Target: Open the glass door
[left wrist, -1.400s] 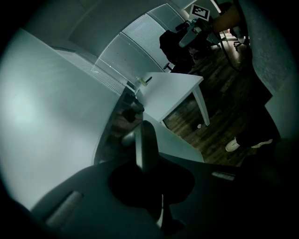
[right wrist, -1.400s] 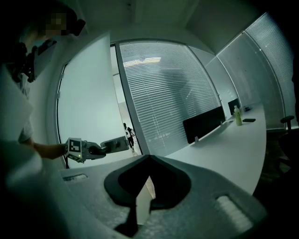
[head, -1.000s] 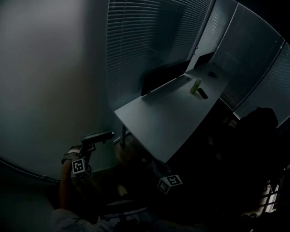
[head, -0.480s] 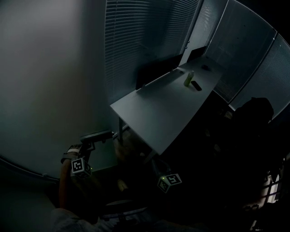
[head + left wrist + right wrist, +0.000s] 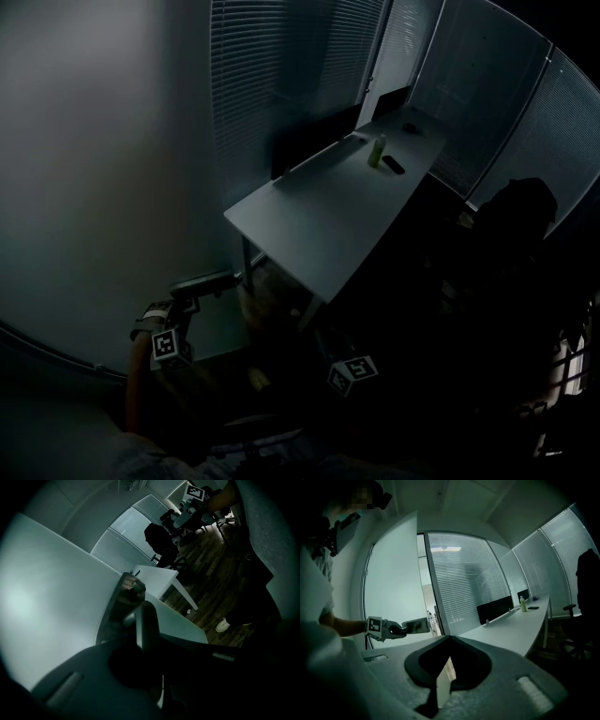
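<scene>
Ok quick rundown. Left claw is sitting pinched fully closed, tips right up at the free edge of the door, just beside the lock hw. Can't tell if the pads are nipping anything thin or just bearing on that edge. Imo I'm holding it shut bc a closed claw is working like one stiff finger. That's better for hooking or shoving a door edge than two floppy open jaws.

The door is the big frosted pane filling the left of the head view. From the right claw view it's standing swung off its frame w/ a gap showing next to the blinds. So I'm reading it as partly open, w/ more swing to go.

Right claw is hanging low on my right, well apart from the door. Its jaws are looking closed together w/ nothing in them. Prob parking it there so it's not getting in the door's way.

The surface w/ the bottle is sitting further back along the blinds, not involved. I'm just minding its near corner tbh, since it's close to where I'm standing.
</scene>
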Available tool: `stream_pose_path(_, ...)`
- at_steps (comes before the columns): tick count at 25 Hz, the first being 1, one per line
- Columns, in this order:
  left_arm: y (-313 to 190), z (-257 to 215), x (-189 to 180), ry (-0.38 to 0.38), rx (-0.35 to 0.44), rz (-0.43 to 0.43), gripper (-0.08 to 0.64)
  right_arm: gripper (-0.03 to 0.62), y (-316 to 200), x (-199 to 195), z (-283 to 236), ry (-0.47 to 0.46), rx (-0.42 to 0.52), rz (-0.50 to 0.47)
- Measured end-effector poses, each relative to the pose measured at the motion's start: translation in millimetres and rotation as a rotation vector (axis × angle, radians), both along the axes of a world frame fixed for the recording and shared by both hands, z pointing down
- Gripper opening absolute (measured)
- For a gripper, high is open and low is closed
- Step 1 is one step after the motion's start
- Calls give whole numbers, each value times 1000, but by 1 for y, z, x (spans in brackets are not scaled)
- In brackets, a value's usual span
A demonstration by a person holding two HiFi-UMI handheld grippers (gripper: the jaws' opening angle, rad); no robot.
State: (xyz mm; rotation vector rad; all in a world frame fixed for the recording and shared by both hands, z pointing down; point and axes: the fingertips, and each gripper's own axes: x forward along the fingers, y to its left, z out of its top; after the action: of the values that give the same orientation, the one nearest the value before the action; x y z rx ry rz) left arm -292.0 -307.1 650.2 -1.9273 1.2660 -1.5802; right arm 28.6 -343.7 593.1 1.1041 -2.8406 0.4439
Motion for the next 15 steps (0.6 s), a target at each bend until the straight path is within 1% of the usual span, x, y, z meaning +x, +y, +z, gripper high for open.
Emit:
stream_pose_path(3, 9, -1, 9, -9, 11, 15, 3, -2, 19, 7, -5, 9, 11, 0)
stream_pose_path(7, 20, 3, 22, 17, 15, 36, 3, -2, 39, 18, -2, 21, 19, 5)
stream_pose_path(10, 30, 0, 28, 4, 16, 50, 5, -2, 52, 24, -5, 21, 26, 13)
stream_pose_path(12, 39, 3, 35, 19, 11, 56, 5, -2, 62, 29, -7, 19, 31, 15)
stream_pose_path(15, 54, 2, 41, 0, 13, 67, 5, -2, 79, 34, -10, 17, 38, 10)
